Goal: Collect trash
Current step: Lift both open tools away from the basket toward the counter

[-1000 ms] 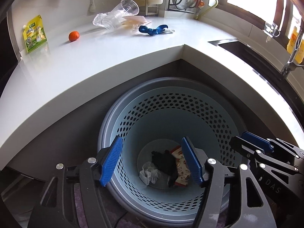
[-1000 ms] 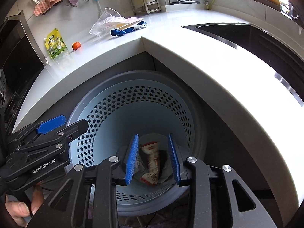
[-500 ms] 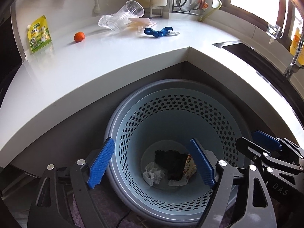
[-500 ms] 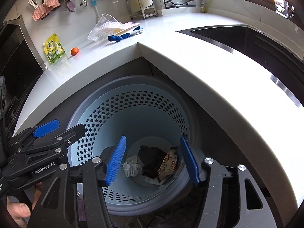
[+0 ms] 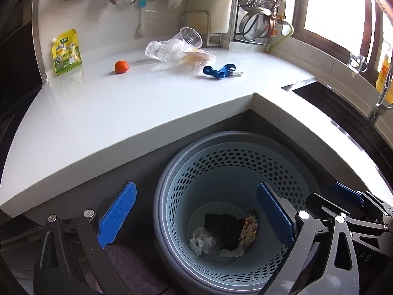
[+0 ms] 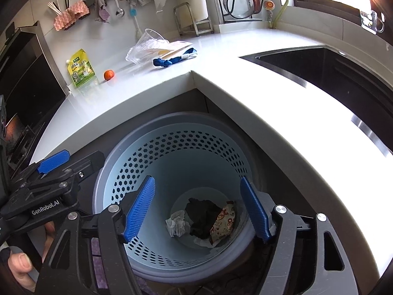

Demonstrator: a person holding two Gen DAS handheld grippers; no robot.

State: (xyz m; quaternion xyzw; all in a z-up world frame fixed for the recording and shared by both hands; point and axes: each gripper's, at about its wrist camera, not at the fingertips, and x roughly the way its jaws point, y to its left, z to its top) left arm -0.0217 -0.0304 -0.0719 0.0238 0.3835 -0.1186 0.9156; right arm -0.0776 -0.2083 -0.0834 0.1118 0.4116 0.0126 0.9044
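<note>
White kitchen counter [image 5: 137, 103] wraps the corner, plastic cups [image 5: 179, 46] and blue strap [image 5: 218, 70] lying on it. Down below, left gripper [image 5: 196, 217] spread wide, holding nothing; right gripper [image 6: 196, 207] also wide apart, empty, above the perforated bin [image 6: 172, 147] where crumpled tissue [image 6: 177, 226], black scrap and snack wrapper [image 6: 222, 222] lie.

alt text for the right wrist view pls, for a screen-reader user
The open, empty right gripper hangs over a perforated blue bin on the floor, which holds a crumpled tissue, a black wad and a red snack wrapper. Behind it, a white corner counter carries clear plastic cups, a blue strap, a small orange fruit and a green pouch.
</note>
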